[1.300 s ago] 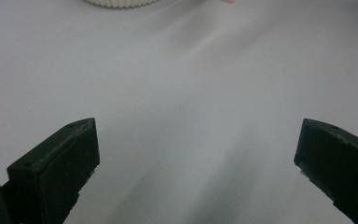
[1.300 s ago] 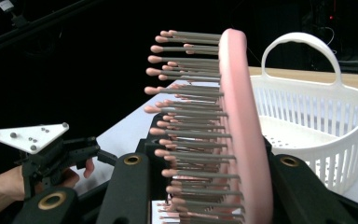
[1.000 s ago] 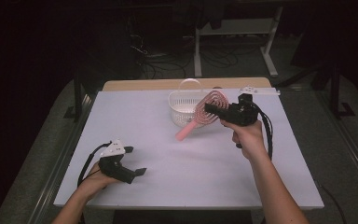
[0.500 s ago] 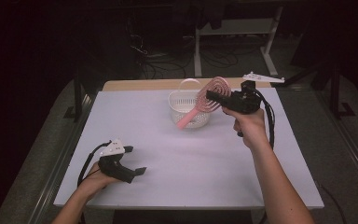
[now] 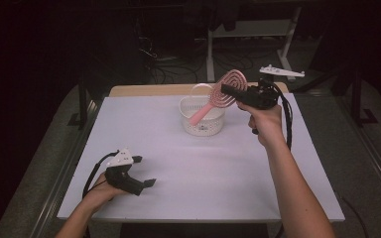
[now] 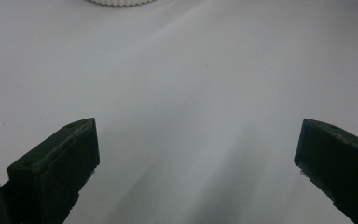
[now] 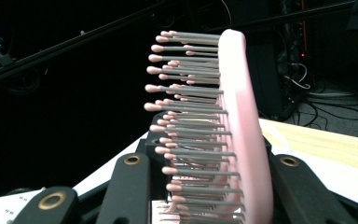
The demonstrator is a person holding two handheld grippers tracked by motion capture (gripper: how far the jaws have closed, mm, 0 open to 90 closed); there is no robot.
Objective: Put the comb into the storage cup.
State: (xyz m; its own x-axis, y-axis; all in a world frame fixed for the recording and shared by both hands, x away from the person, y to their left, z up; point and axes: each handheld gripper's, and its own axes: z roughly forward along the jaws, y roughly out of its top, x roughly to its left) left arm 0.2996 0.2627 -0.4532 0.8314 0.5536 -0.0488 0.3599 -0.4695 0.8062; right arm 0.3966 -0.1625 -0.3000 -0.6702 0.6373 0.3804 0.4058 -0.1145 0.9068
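**Mia:** Bristles fill the middle of the right gripper view. The bottom of the pink hairbrush (image 7: pixel 242 140) is cut off there, so I can't see its handle.

**Ben:** From high up I can see it. The handle points down and to the left, over the white basket (image 5: pixel 202 121). I can't tell if it touches the basket.

**Mia:** What does the brush look like?

**Ben:** Its head is round, with pink rings like a snail shell. The bristles are grey with little pink tips. The back is smooth and pink.

**Mia:** Who holds it?

**Ben:** The right gripper (image 5: pixel 232 91) squeezes the brush head between its two black jaws. It is up in the air, above the far side of the white table (image 5: pixel 238 163).

**Mia:** And the other one?

**Ben:** The left gripper (image 5: pixel 144 171) sits low by the near left corner of the table. Its jaws are wide apart with nothing between them. In the left gripper view the basket is just a thin white edge at the top.
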